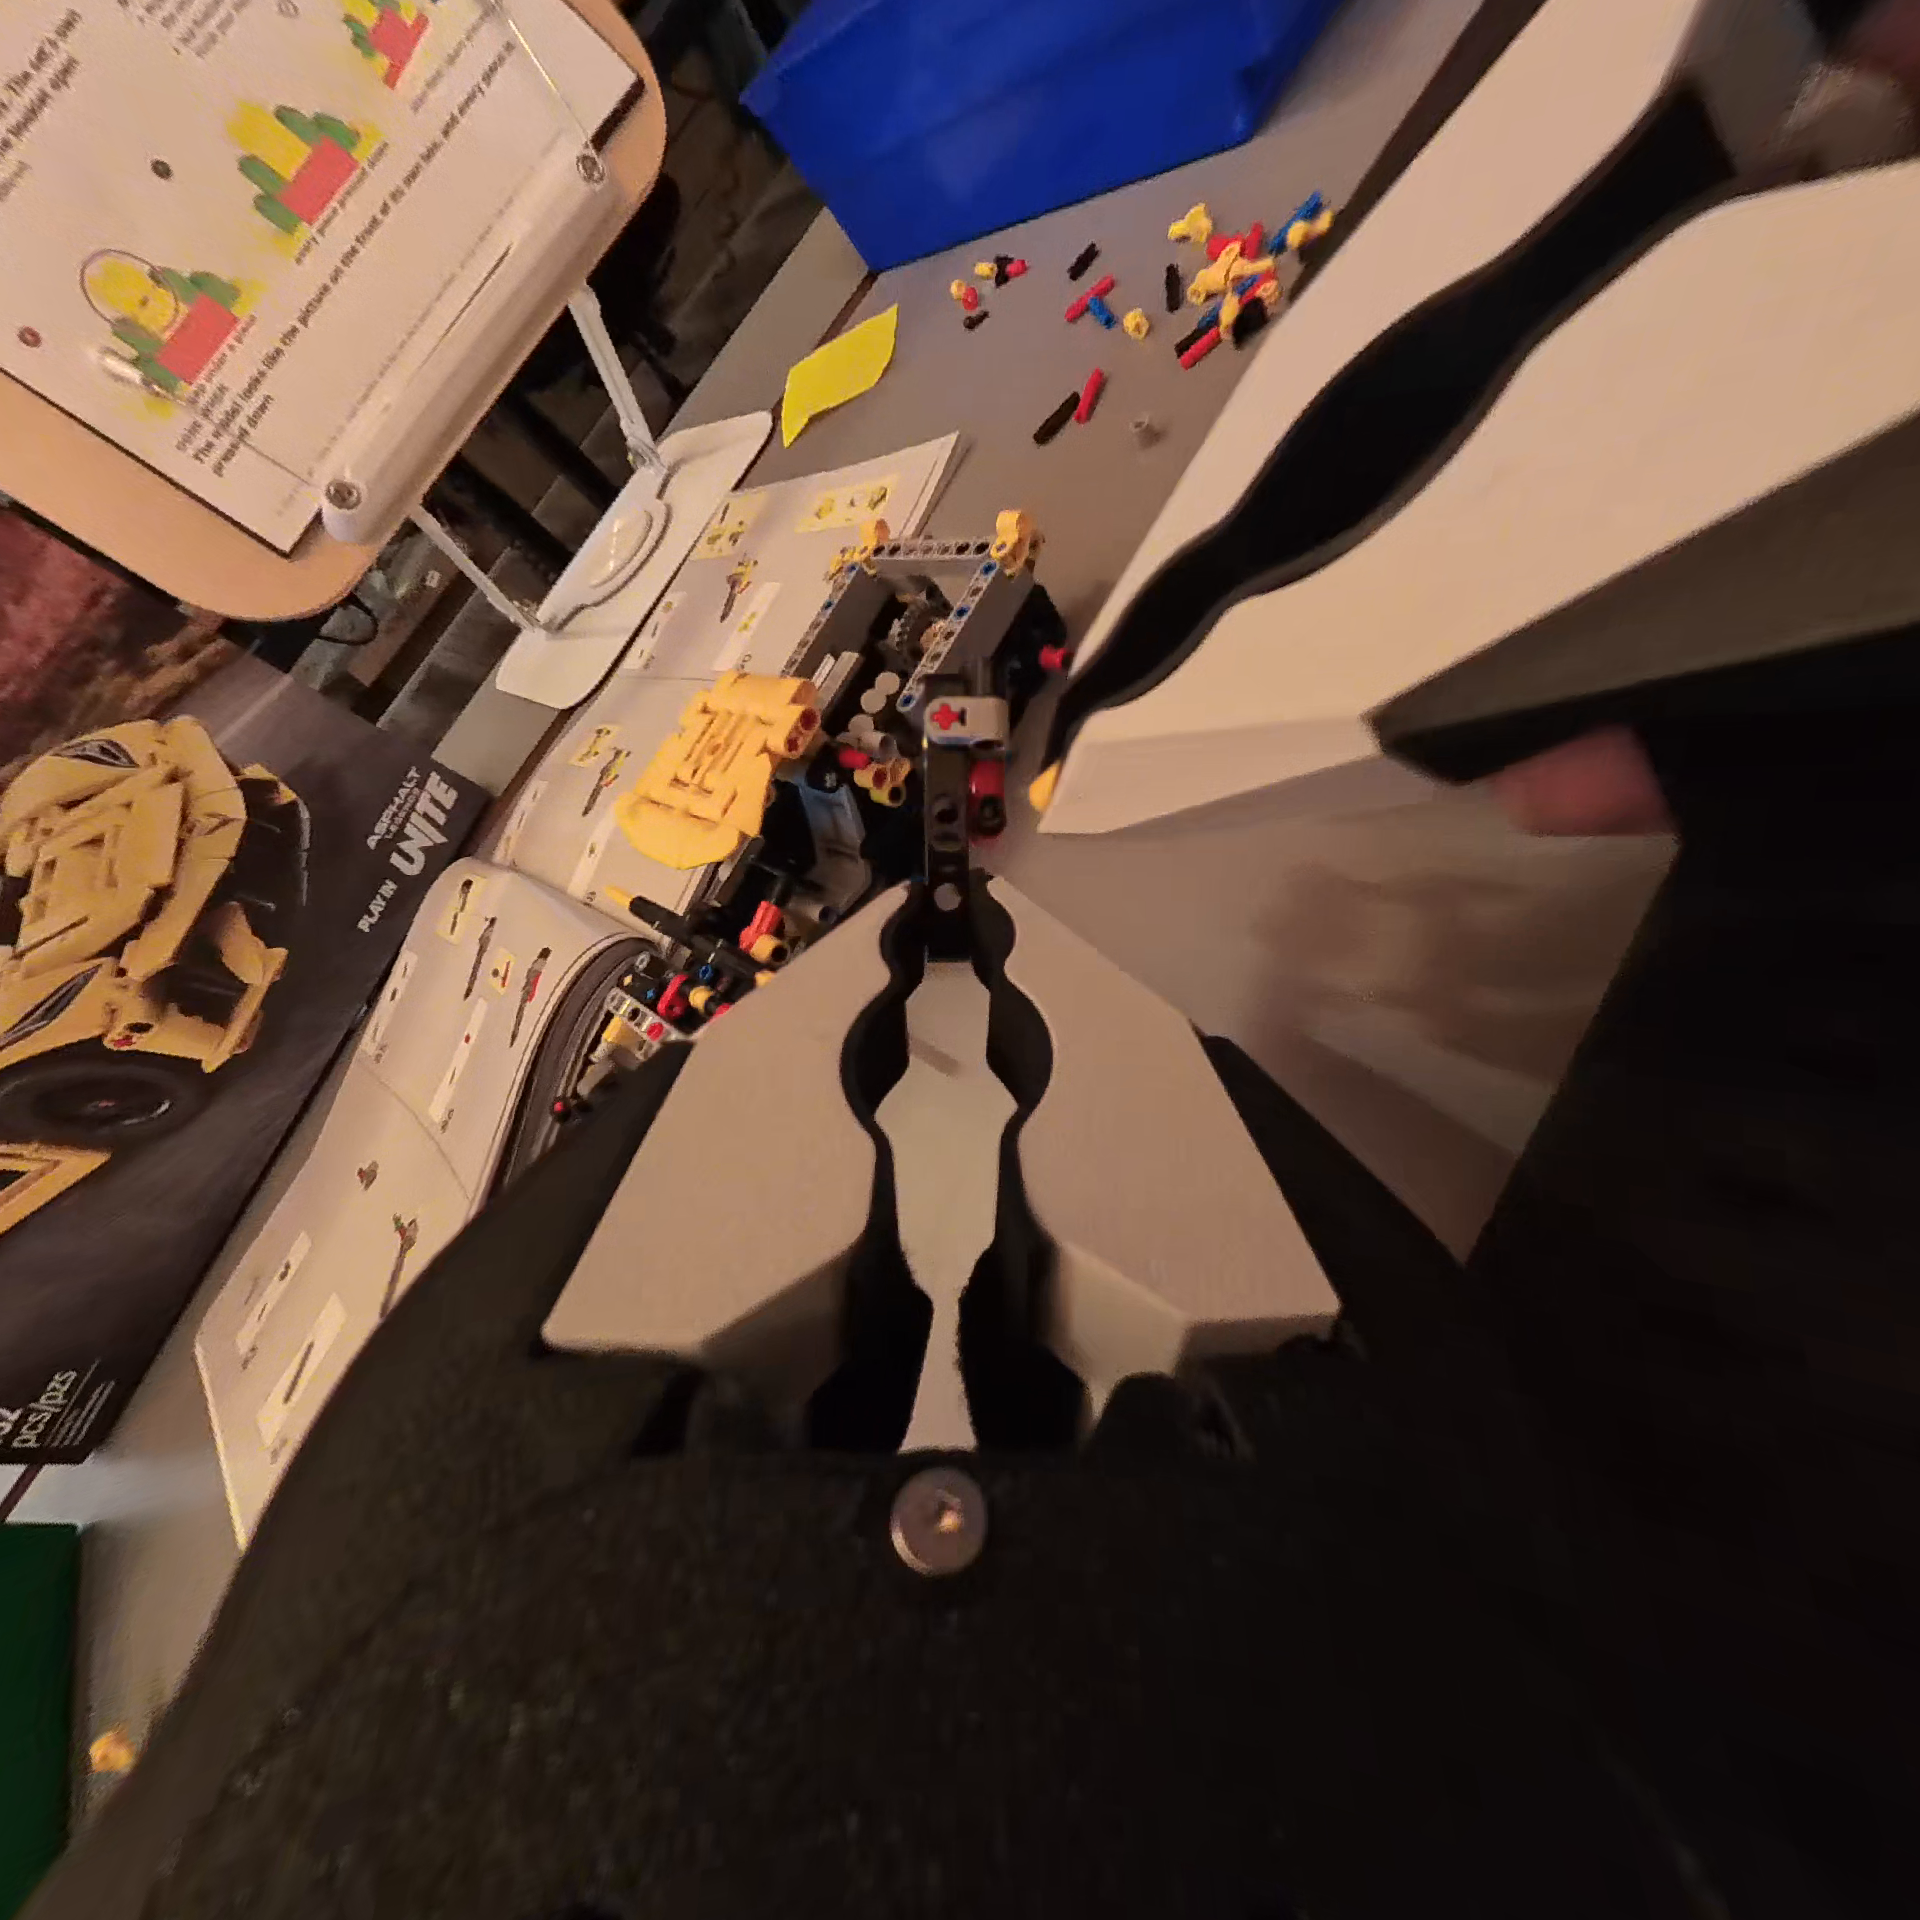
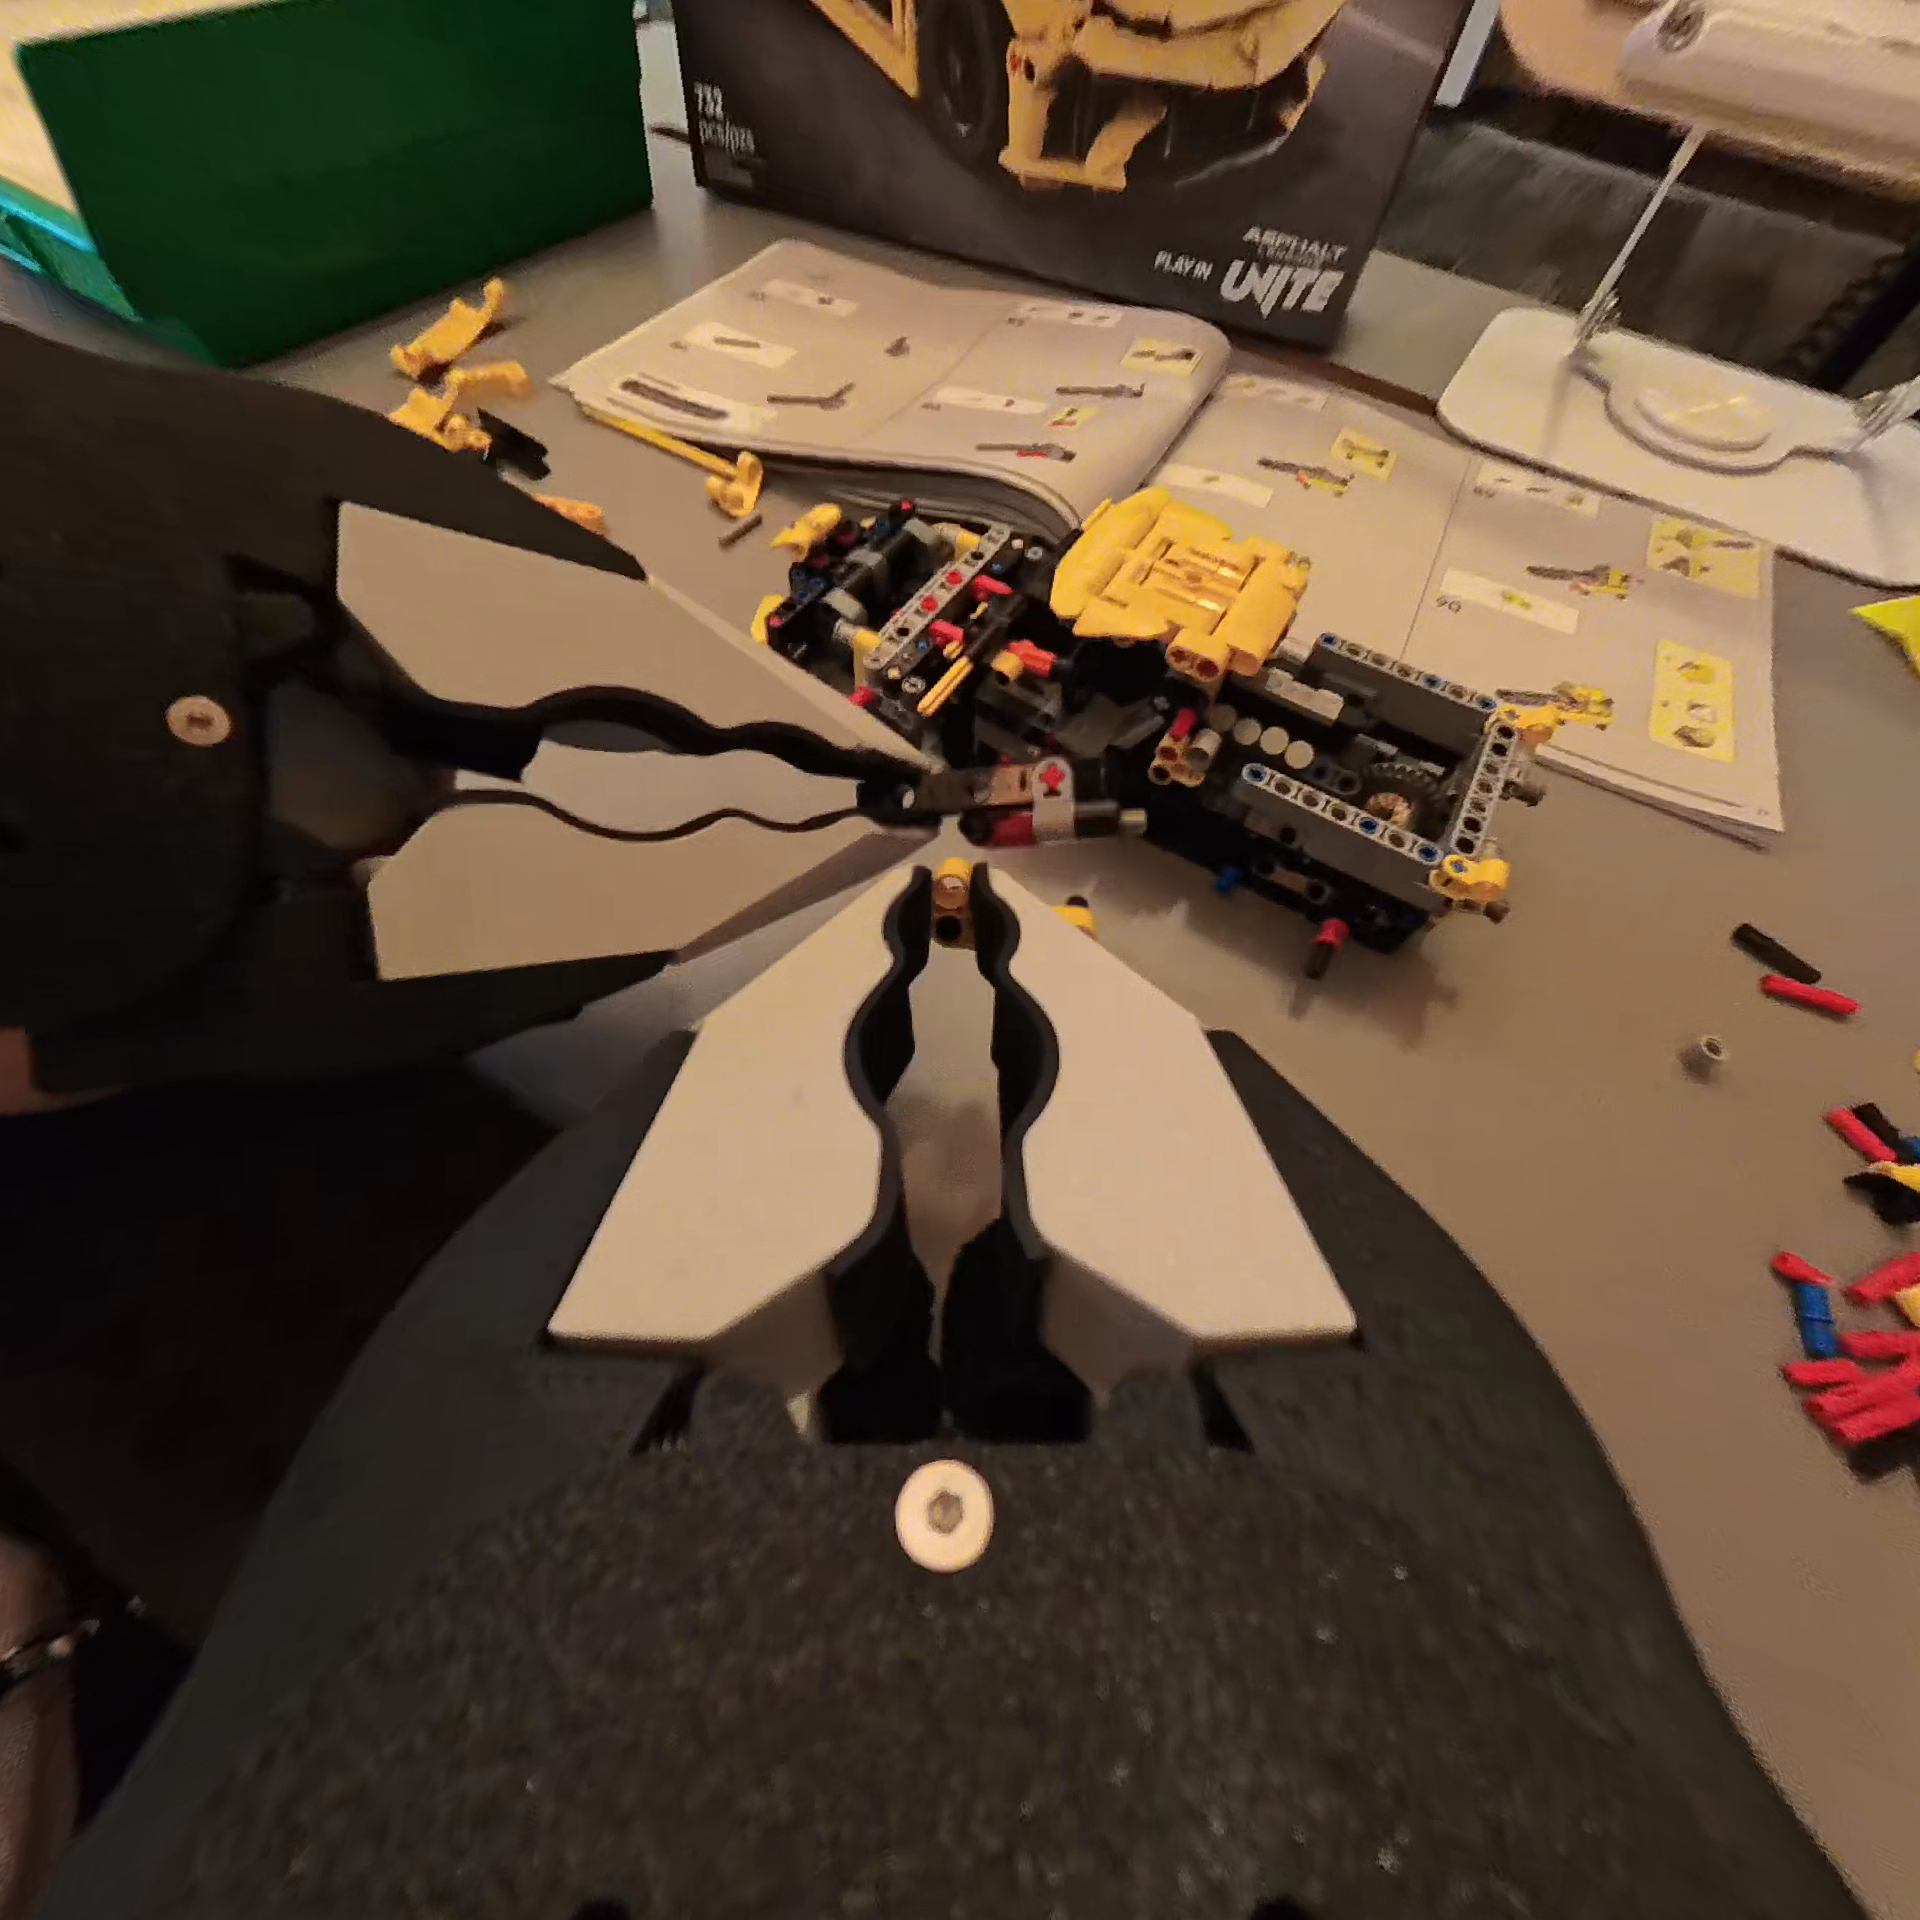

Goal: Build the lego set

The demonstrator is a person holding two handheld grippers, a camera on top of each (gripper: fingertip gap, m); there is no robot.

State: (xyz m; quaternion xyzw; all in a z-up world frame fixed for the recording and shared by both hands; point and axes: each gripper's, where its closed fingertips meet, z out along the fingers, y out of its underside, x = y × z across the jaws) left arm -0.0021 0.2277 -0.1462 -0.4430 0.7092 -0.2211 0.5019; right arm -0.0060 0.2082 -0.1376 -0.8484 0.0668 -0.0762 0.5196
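Note:
The part-built car chassis [image 2: 1351, 769], black and grey with a yellow panel [image 2: 1174, 582], lies on the grey table over the open booklet; it also shows in the left wrist view [image 1: 914, 613]. My left gripper [image 1: 945, 899] is shut on a black beam sub-assembly [image 1: 951, 790] with grey and red parts, held against the chassis's near side. In the right wrist view it comes in from the left [image 2: 904, 802] with the beam [image 2: 1029, 805]. My right gripper [image 2: 951, 883] is shut on a small yellow connector [image 2: 951, 899], just below the beam. It shows at upper right in the left wrist view [image 1: 1049, 800].
The open instruction booklet [image 2: 914, 384] and the set's box [image 2: 1039, 156] lie behind the chassis. A green bin [image 2: 343, 156] stands far left, a blue bin [image 1: 1039, 104] beyond loose pins [image 1: 1226, 270]. More pins [image 2: 1860, 1371] lie right. Yellow parts [image 2: 447, 364] and a white stand base [image 2: 1662, 405] are nearby. My left and right fingertips are right by each other.

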